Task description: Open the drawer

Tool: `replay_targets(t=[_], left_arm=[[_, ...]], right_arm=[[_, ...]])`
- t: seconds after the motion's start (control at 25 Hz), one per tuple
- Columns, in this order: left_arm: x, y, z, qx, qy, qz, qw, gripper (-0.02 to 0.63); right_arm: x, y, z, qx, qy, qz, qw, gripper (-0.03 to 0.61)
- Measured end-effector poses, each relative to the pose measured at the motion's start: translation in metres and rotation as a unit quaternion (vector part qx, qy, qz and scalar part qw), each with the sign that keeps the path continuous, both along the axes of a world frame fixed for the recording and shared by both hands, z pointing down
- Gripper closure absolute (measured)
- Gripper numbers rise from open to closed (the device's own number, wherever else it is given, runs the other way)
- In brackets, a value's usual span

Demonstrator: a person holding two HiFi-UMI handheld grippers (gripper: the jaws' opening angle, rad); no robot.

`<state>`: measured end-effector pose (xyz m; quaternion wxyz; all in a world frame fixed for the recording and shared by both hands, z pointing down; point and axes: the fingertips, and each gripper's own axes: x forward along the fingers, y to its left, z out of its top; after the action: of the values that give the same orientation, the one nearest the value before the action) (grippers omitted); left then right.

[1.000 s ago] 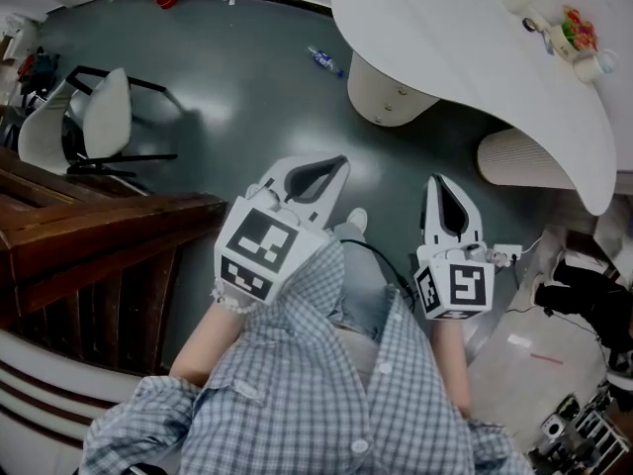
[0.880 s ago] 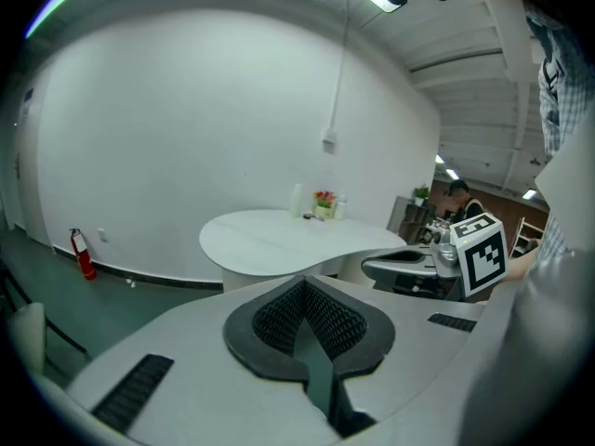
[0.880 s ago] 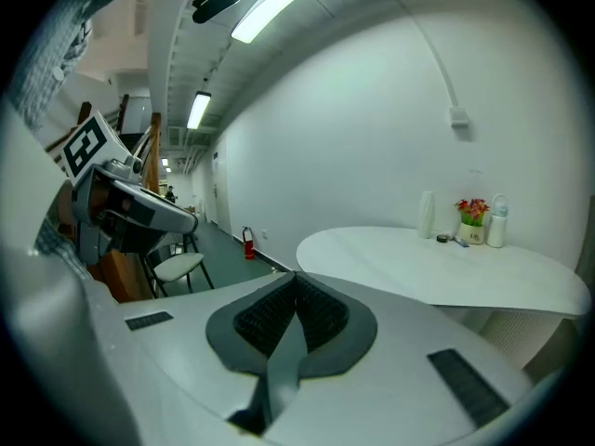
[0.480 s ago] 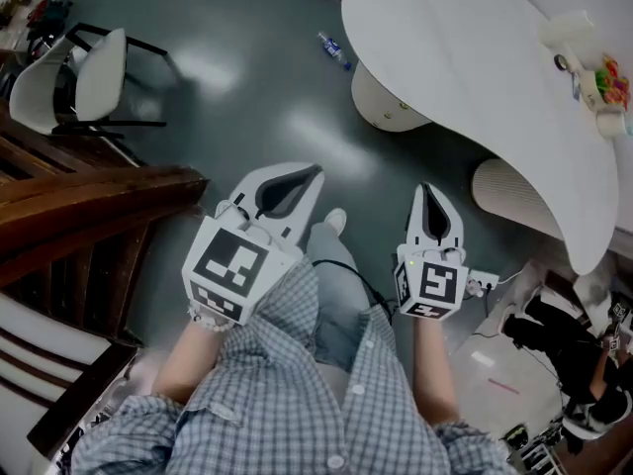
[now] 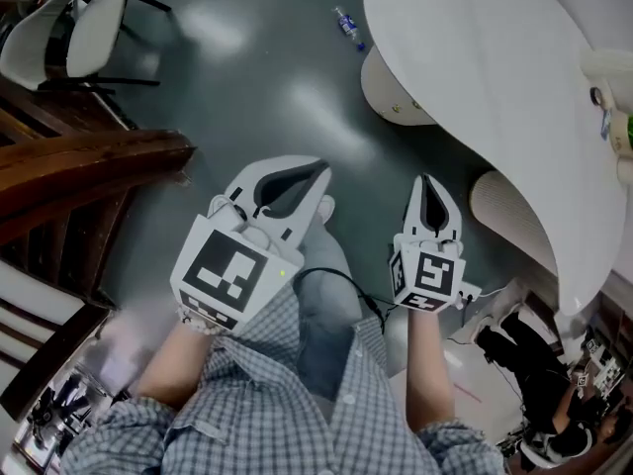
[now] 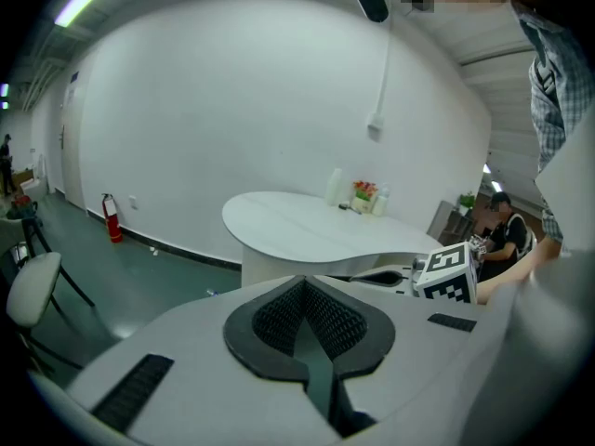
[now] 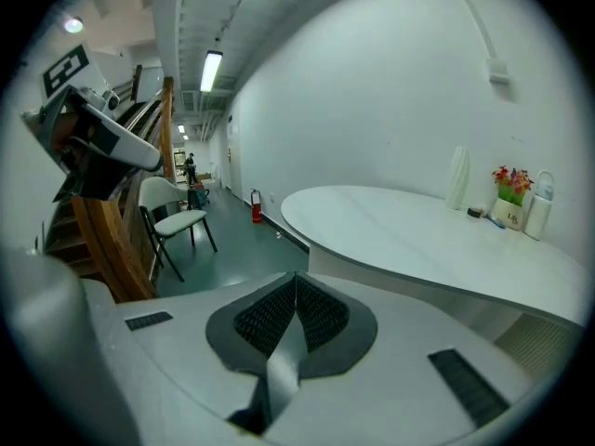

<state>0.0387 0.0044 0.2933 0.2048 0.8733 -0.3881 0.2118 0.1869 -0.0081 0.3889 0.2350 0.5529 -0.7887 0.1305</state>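
No drawer shows in any view. In the head view my left gripper point(image 5: 313, 171) and right gripper point(image 5: 427, 182) are held side by side in front of the person's checked shirt, above the grey-green floor. Both are shut with nothing between the jaws. The left gripper view has its dark ribbed pads point(image 6: 279, 319) pressed together, pointing at a white table point(image 6: 307, 226). The right gripper view shows its pads point(image 7: 321, 314) likewise closed, with the left gripper point(image 7: 102, 142) at its upper left.
A large curved white table point(image 5: 475, 57) fills the upper right, with small items at its far end point(image 5: 613, 87). A dark wooden stair rail point(image 5: 89, 166) runs on the left. A white chair point(image 5: 79, 28) stands beyond it. A bottle point(image 5: 348, 23) lies on the floor. A seated person point(image 5: 534, 374) is at lower right.
The view has swung: the wooden rail and chair slid up and left, the table moved right. Both grippers stay shut and side by side, shifted slightly.
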Motion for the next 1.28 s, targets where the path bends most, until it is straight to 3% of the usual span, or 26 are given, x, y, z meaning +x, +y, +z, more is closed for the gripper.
replay_targets(t=[0.28, 0.44, 0.8, 1.08, 1.28], left_arm=[[-0.007, -0.022, 0.022, 0.003, 0.004, -0.024, 0.9997, 0.611], [-0.008, -0.027, 0.048, -0.014, 0.008, -0.025, 0.9995, 0.611], [-0.017, -0.038, 0.094, -0.04, 0.024, -0.017, 0.9988, 0.611], [-0.036, -0.049, 0.131, -0.052, 0.014, -0.011, 0.9985, 0.611], [-0.044, -0.058, 0.143, -0.055, 0.014, -0.009, 0.9983, 0.611]], right_arm=[[-0.004, -0.037, 0.042, -0.004, 0.005, -0.002, 1.0, 0.569], [-0.005, -0.051, 0.068, -0.006, 0.014, 0.0, 1.0, 0.569], [0.0, -0.082, 0.109, -0.009, 0.014, 0.05, 0.999, 0.568], [0.005, -0.105, 0.145, -0.015, 0.034, 0.077, 0.996, 0.565], [0.005, -0.118, 0.167, -0.03, 0.04, 0.086, 0.995, 0.523]])
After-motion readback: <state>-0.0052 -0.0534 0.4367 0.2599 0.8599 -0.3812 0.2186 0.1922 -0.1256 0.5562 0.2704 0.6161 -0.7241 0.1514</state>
